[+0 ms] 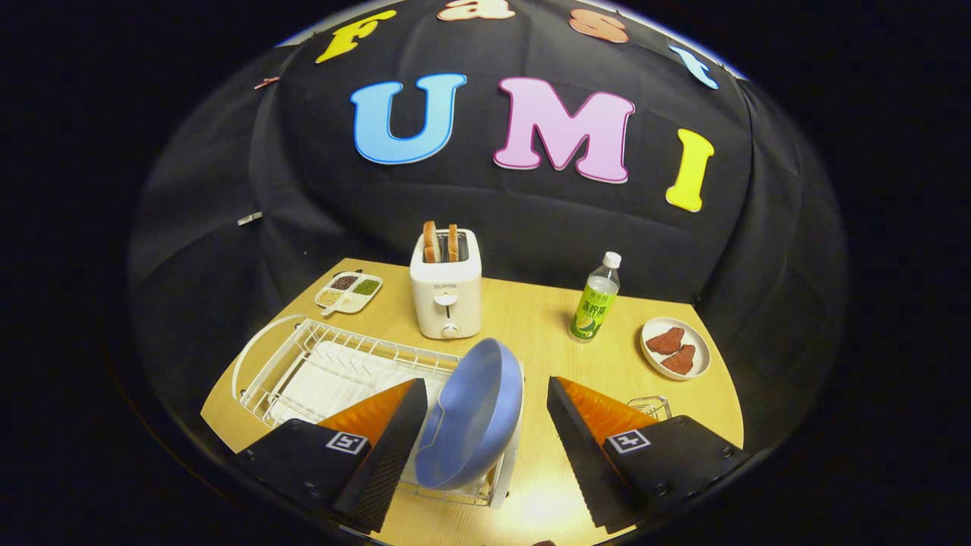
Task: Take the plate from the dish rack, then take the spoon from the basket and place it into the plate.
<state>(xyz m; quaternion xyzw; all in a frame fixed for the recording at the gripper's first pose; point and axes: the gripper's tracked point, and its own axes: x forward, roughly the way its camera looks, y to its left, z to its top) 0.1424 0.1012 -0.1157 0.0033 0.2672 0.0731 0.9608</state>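
I'm holding the gripper (pixel 483 447) with its 2 fingers spread wide, 1 blue plate (pixel 472 415) standing tilted between them in the dish rack (pixel 326 364). Beyond, I'm seeing 1 toaster (pixel 446 294) holding 2 slices, 1 bottle (pixel 595 301), and 1 dish (pixel 675 347) carrying 2 meat pieces.

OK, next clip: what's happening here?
A handheld gripper is at the dish rack on a wooden table, fingers open. A blue plate leans on edge at the rack's end, between the fingers; the right one is clear of it, the left very close. The plate is not yet gripped.
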